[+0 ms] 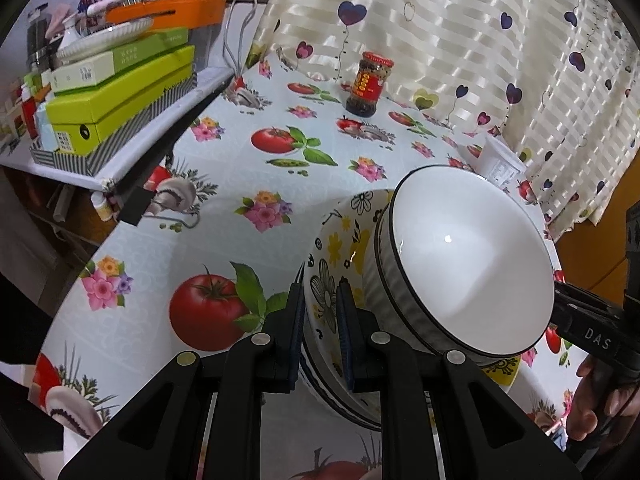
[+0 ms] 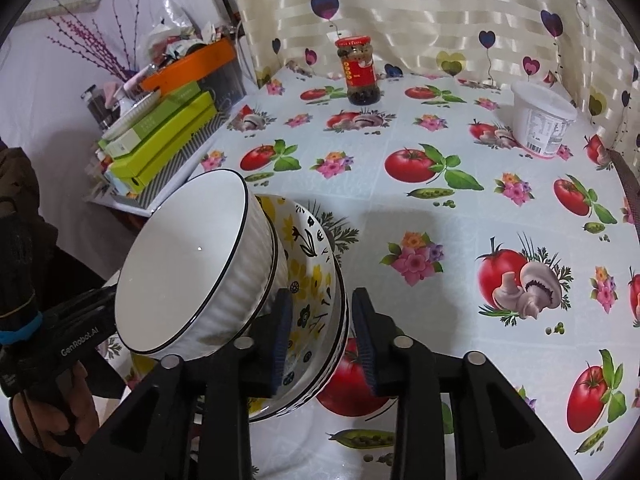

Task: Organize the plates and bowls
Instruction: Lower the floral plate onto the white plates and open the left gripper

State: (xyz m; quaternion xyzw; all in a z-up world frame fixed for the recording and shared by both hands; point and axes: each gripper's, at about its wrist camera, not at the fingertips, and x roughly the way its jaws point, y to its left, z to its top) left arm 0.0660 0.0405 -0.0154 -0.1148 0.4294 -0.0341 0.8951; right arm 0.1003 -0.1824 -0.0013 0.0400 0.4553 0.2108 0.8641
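A floral bowl (image 1: 332, 240) with yellow and black flowers stands on the tomato-print tablecloth (image 2: 440, 220). A white ribbed bowl (image 1: 464, 260) with a black rim leans tilted inside it. My left gripper (image 1: 320, 292) is shut on the floral bowl's near rim, one pad inside and one outside. In the right wrist view the floral bowl (image 2: 308, 280) and the white bowl (image 2: 188, 272) appear from the other side. There my right gripper (image 2: 320, 296) straddles the floral bowl's rim, with a gap showing between the outer pad (image 2: 364, 340) and the rim.
A red-lidded sauce jar (image 2: 360, 72) stands at the back by the heart-print curtain (image 2: 440, 8). A white plastic tub (image 2: 540, 120) sits at the back right. Green boxes (image 1: 120, 96) are stacked on a side shelf to the left. A person's hand (image 1: 592, 408) holds the right gripper's handle.
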